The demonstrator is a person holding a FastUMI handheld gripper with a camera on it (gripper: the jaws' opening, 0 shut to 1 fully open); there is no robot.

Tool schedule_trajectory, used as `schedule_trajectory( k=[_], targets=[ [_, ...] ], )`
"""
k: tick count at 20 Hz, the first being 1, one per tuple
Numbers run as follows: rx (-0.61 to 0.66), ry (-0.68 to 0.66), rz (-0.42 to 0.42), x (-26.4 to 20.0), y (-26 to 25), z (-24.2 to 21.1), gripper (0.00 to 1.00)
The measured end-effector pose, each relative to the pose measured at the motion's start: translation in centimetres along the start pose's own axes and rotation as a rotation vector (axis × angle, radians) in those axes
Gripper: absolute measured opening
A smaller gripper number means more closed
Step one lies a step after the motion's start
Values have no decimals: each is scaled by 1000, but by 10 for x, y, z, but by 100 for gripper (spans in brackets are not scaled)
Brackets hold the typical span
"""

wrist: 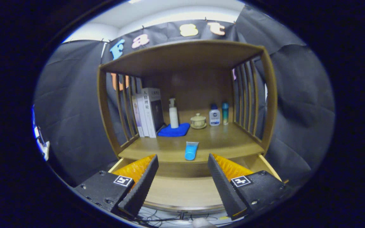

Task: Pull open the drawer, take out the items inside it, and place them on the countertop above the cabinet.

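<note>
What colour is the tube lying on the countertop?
Light blue, seen best in the gripper view: the tube lies beyond the open fingers.

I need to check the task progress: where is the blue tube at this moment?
In the gripper view, the blue tube lies on the countertop near its front edge, beyond the open gripper, in front of the blue cloth.

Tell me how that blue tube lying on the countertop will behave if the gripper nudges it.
The blue tube lies flat near the countertop's front edge, so it probably slides rather than tips. It looks soft, so it may dent under a squeeze. The gripper is open, holding nothing, above the open drawer.
</note>
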State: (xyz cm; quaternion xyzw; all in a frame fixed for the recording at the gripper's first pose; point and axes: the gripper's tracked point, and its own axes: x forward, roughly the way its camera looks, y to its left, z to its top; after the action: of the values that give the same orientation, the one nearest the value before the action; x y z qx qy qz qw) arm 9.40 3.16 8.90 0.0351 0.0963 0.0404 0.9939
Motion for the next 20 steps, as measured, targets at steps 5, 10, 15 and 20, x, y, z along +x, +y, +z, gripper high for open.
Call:
schedule_trajectory(
  k=[5, 10, 15, 20],
  targets=[
    [-30, -78, -6, -45, 3, -57, 99],
    [-48, -38, -39, -62, -10, -120, 99],
    [-70, -36, -68, -67, -10, -163, 99],
    [-87, -2, -85, -58, -11, -186, 99]
  ],
)
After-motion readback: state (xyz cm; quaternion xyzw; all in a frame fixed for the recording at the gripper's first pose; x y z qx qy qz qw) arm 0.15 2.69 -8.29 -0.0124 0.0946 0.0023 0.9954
